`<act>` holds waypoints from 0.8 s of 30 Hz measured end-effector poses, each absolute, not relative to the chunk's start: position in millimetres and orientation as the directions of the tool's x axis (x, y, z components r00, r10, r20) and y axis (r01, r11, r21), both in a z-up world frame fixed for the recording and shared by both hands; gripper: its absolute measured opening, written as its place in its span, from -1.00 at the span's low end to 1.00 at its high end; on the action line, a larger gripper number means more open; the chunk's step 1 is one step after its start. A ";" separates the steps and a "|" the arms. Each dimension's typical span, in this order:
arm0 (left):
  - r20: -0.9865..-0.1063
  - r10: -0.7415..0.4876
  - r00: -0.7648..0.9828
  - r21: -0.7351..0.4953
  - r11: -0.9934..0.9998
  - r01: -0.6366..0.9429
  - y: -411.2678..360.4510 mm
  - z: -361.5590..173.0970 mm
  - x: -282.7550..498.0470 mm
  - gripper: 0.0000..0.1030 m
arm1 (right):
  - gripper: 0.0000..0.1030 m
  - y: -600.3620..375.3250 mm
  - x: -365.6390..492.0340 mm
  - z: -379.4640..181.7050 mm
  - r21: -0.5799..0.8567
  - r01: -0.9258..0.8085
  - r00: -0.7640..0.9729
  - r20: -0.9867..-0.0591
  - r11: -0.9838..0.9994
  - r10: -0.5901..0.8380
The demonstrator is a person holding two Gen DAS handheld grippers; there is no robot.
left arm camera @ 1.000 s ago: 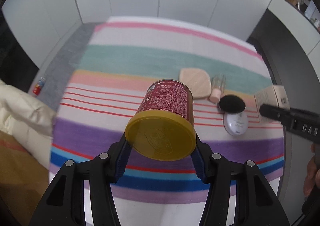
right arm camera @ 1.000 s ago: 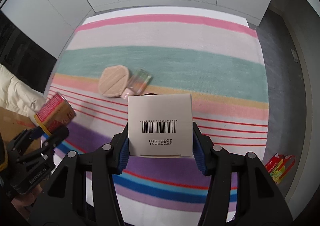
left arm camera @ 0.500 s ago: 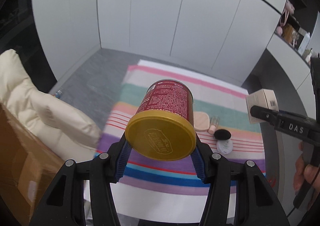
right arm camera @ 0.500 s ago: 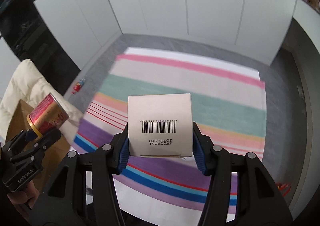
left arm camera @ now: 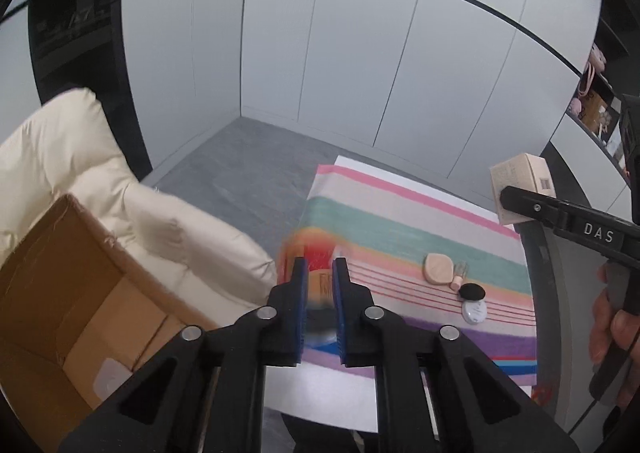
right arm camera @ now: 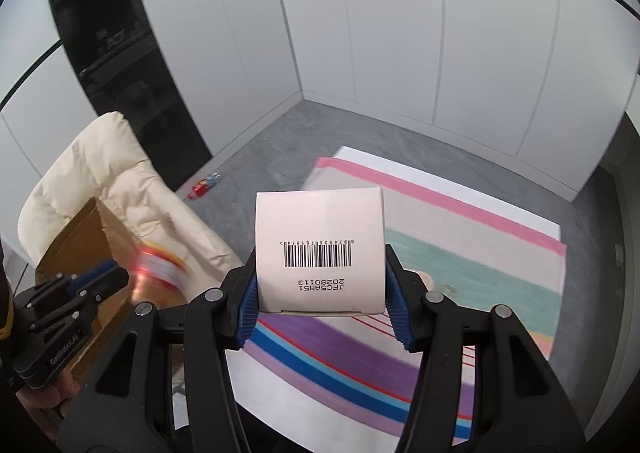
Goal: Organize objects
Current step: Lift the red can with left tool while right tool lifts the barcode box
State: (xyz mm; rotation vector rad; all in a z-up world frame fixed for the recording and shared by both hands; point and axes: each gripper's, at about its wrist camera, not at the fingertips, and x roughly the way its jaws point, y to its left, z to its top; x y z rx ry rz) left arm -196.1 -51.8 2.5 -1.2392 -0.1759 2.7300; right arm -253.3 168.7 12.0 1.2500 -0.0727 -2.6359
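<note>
The red can with the yellow lid point(left arm camera: 314, 253) is a blur just past my left gripper point(left arm camera: 320, 263), free of its blue pads. That gripper's jaws are closing and stand almost together with nothing between them. In the right wrist view the blurred can point(right arm camera: 160, 269) hangs off the left gripper point(right arm camera: 116, 277), over the open cardboard box point(right arm camera: 80, 245). My right gripper point(right arm camera: 320, 273) is shut on a white carton with a barcode point(right arm camera: 320, 221), held high above the striped rug point(right arm camera: 480, 253). The left wrist view shows that carton point(left arm camera: 520, 181) at the right.
A cream padded chair point(left arm camera: 80, 157) stands behind the cardboard box point(left arm camera: 60, 293). On the rug point(left arm camera: 400, 221) lie a peach puff point(left arm camera: 439, 268), a small bottle point(left arm camera: 458, 277), a black sponge point(left arm camera: 472, 291) and a white compact point(left arm camera: 474, 311). A small red item point(right arm camera: 200, 189) lies on the grey floor.
Both grippers rose and swung left toward the cardboard box. The left jaws let go of the can and came together; the can now blurs beyond them. The right grip is unchanged.
</note>
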 end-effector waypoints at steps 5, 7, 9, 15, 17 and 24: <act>-0.755 0.165 -0.635 -0.152 -0.986 -0.075 -64.2 -7.8 -189.1 -0.85 | 0.08 141.8 -260.3 5.9 0.156 0.211 -0.593 -0.764 -0.965 -0.253; -0.752 0.158 -0.640 -0.146 -0.987 -0.072 -67.4 -7.6 -185.8 -0.86 | 0.08 135.1 -262.8 6.4 0.167 0.221 -0.591 -0.761 -0.961 -0.268; -0.753 0.143 -0.643 -0.127 -0.989 -0.072 -69.9 -7.3 -183.5 -0.87 | 0.08 126.4 -264.7 6.1 0.168 0.236 -0.589 -0.758 -0.957 -0.279; -0.760 0.115 -0.639 -0.135 -0.991 -0.018 -99.0 -11.2 -178.6 -0.88 | 0.08 93.5 -264.6 2.0 0.182 0.294 -0.557 -0.765 -0.938 -0.323; -0.758 0.105 -0.644 -0.139 -0.990 0.002 -108.8 -9.2 -175.8 -0.88 | 0.08 78.3 -261.4 3.4 0.169 0.326 -0.556 -0.761 -0.930 -0.333; -0.753 0.093 -0.652 -0.145 -0.989 0.026 -132.4 -5.4 -163.3 -0.87 | 0.08 35.3 -255.2 5.8 0.161 0.393 -0.539 -0.757 -0.905 -0.369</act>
